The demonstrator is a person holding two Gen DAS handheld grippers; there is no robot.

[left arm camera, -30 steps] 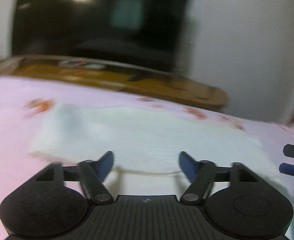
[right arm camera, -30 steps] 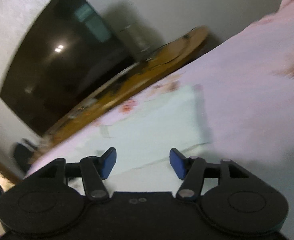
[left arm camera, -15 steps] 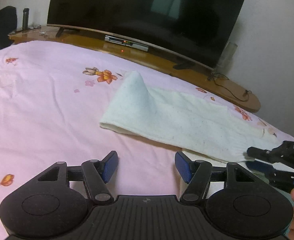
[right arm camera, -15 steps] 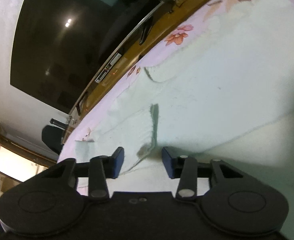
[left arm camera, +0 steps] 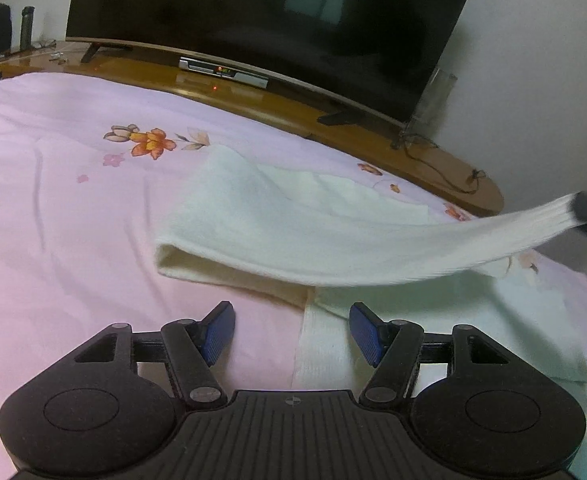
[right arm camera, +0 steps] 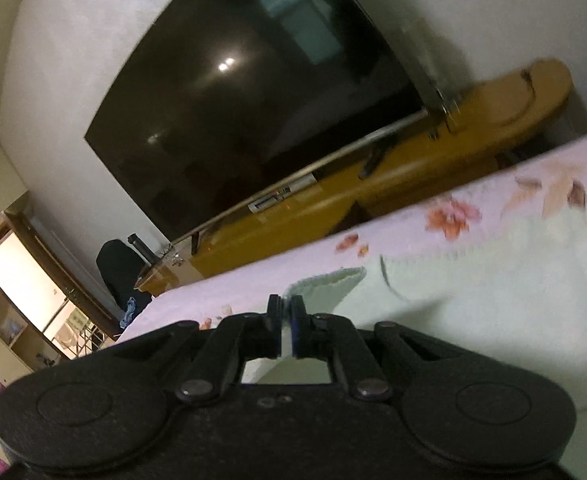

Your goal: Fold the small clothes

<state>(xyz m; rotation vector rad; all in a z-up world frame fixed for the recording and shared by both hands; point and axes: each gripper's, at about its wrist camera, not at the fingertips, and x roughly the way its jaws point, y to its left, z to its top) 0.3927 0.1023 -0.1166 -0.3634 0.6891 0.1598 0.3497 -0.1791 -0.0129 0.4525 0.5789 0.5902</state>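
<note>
Right gripper [right arm camera: 286,312]: fingers [right arm camera: 298,312] clamped on the ribbed end of the white garment [left arm camera: 293,236], lifted clear of the bed [left arm camera: 73,220]. Left gripper [left arm camera: 291,330]: fingers [left arm camera: 217,332] apart, empty, low over the near hem. Step in hand, by judgement: carrying the raised end across for a fold. Next move calls for laying it squarely over the flat part. Long axis runs from 9 to 3 o'clock in the left view; lifted end points toward 3.
</note>
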